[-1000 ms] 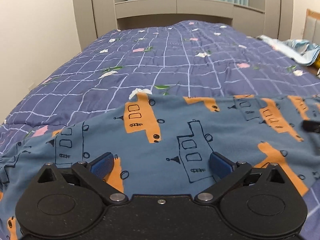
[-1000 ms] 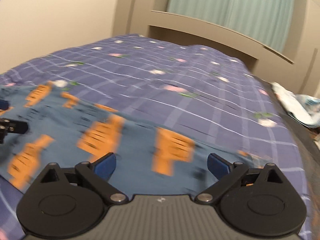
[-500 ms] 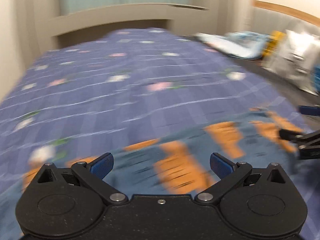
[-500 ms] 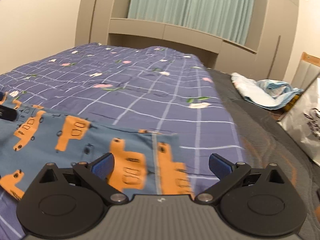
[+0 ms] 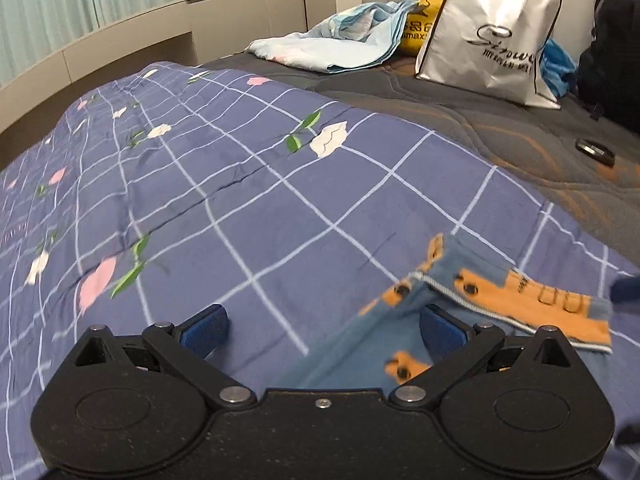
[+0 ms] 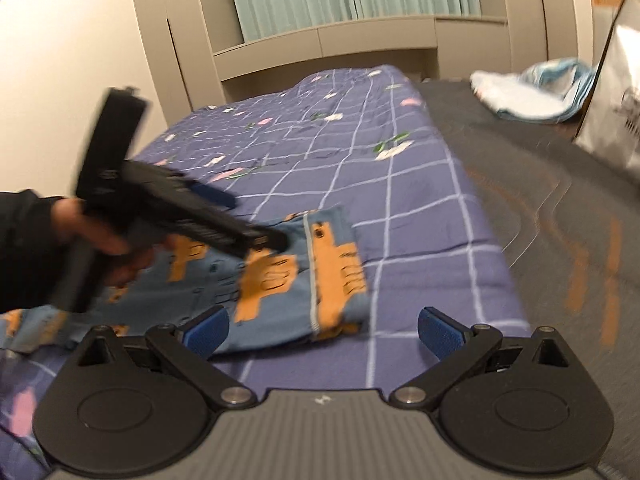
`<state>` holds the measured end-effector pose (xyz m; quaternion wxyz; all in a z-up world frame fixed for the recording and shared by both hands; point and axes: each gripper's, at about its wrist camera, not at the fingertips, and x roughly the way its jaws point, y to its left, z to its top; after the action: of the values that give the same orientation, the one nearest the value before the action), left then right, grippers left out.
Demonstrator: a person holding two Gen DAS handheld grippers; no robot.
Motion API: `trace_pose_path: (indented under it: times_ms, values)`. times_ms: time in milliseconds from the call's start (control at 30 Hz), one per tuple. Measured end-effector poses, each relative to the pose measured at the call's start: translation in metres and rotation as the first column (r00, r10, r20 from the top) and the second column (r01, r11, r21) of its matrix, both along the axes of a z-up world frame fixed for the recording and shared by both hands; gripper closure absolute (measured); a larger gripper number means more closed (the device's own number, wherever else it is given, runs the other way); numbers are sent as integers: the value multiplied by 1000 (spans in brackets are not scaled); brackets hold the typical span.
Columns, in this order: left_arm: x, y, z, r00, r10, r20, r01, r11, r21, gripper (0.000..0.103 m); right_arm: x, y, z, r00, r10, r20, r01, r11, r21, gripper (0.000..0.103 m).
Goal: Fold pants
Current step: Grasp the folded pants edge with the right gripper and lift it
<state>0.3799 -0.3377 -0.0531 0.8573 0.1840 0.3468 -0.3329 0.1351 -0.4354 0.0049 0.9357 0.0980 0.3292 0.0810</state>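
Note:
The blue pants [image 6: 280,280] with orange house prints lie flat on the purple checked quilt [image 6: 360,168]. Their striped end [image 6: 316,276] points toward the quilt's right edge. My right gripper [image 6: 323,332] is open just in front of that end, with its left pad over the cloth. My left gripper [image 6: 248,218], held by a hand [image 6: 104,240], hovers open over the pants a little left of the striped end. In the left wrist view, the left gripper [image 5: 323,330] is open and the pants [image 5: 480,292] lie by its right pad. A blue tip of the right gripper [image 5: 626,288] shows at the right edge.
Right of the quilt is bare grey mattress [image 5: 480,128]. On it stand a white shopping bag [image 5: 492,40], a light blue bundle of cloth [image 5: 340,44], a yellow bag [image 5: 420,20], a black bag [image 5: 608,60] and a small dark object [image 5: 595,152]. A beige headboard [image 6: 360,40] closes the far end.
Both views have swung to the right, along the pants to their striped end. The left gripper has moved right and now hovers near the right one. Both grippers stay open.

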Motion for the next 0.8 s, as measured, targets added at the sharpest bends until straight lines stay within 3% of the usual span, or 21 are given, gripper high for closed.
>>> trace_pose_path:
  times_ms: [167, 233, 333, 467, 567, 700, 800]
  values:
    - [5, 0, 6, 999, 19, -33, -19, 1000, 2, 1, 0, -2, -6, 998, 44, -35, -40, 992, 118, 0]
    - [8, 3, 9, 995, 50, -83, -51, 998, -21, 1, 3, -2, -9, 997, 48, -53, -40, 988, 146, 0]
    - [9, 13, 14, 977, 102, -188, -124, 986, -108, 1, 5, -4, -10, 998, 17, -58, -4, 979, 202, 0]
    - [7, 23, 20, 946, 78, -315, -152, 964, -219, 1, 7, -10, -12, 999, -21, -45, 33, 955, 295, 0]
    - [12, 25, 22, 918, 70, -389, -181, 949, -257, 1, 4, -12, -15, 997, -77, -18, 78, 935, 347, 0]
    - [20, 28, 23, 879, 60, -473, -224, 927, -300, 1, -4, -18, -19, 980, -199, 5, 178, 889, 422, 11]
    - [23, 27, 23, 846, 32, -533, -240, 914, -326, 1, -8, -24, -22, 959, -282, 3, 251, 857, 450, 32]
